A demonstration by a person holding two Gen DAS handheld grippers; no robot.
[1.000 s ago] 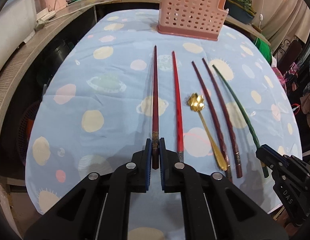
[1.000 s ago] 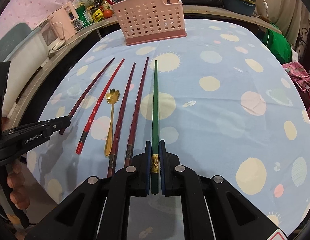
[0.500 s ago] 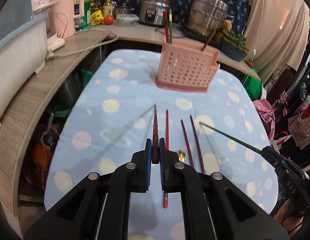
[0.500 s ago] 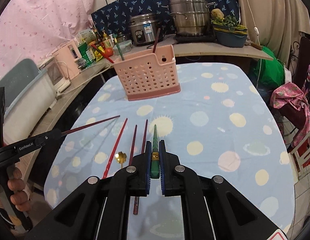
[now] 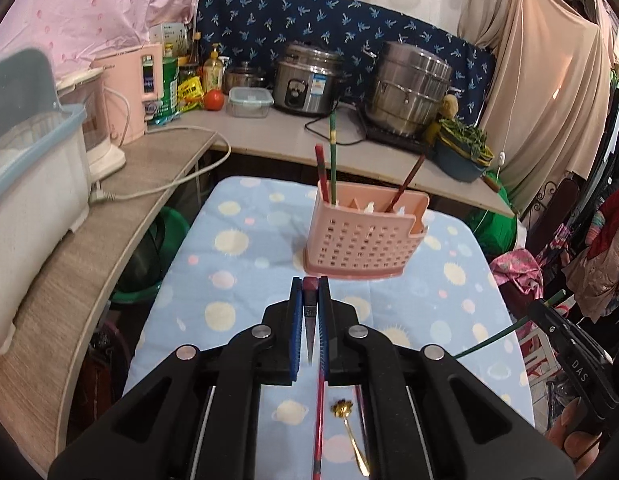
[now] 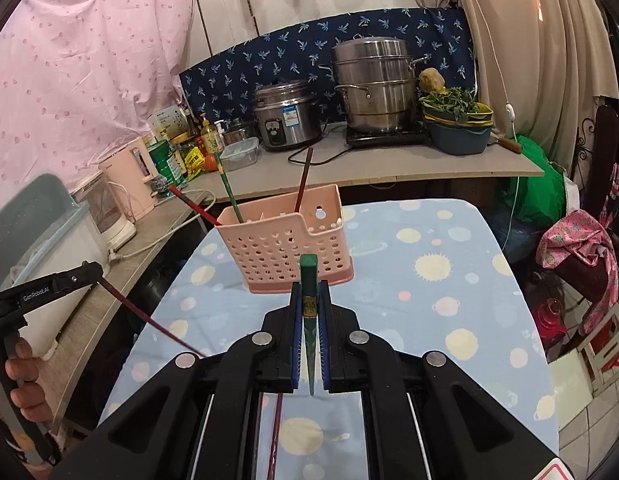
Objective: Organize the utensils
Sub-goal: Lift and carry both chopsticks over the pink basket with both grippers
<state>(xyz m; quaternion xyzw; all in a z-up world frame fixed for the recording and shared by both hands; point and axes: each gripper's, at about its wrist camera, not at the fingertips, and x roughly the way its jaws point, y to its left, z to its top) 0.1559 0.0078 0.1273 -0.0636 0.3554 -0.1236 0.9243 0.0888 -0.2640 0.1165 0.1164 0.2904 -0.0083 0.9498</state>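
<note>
My left gripper (image 5: 310,292) is shut on a dark red chopstick (image 5: 309,312), held up with its tip hanging down between the jaws. My right gripper (image 6: 309,296) is shut on a green chopstick (image 6: 309,280), held the same way. The pink perforated utensil basket (image 5: 361,240) stands ahead on the blue spotted tablecloth (image 5: 229,272) and holds three chopsticks. It also shows in the right wrist view (image 6: 285,248). A red chopstick (image 5: 319,412) and a gold spoon (image 5: 349,432) lie on the cloth below the left gripper.
A wooden counter (image 5: 109,208) runs along the left and back, with a rice cooker (image 5: 309,84), a steel pot (image 5: 409,88), a pink kettle (image 5: 133,92) and a white bin (image 5: 25,184). Clothes (image 6: 577,248) hang at the right.
Both grippers have lifted their chopsticks off the cloth and swung them up, so the chopsticks now hang tip-down. Both views now look across at the basket.
</note>
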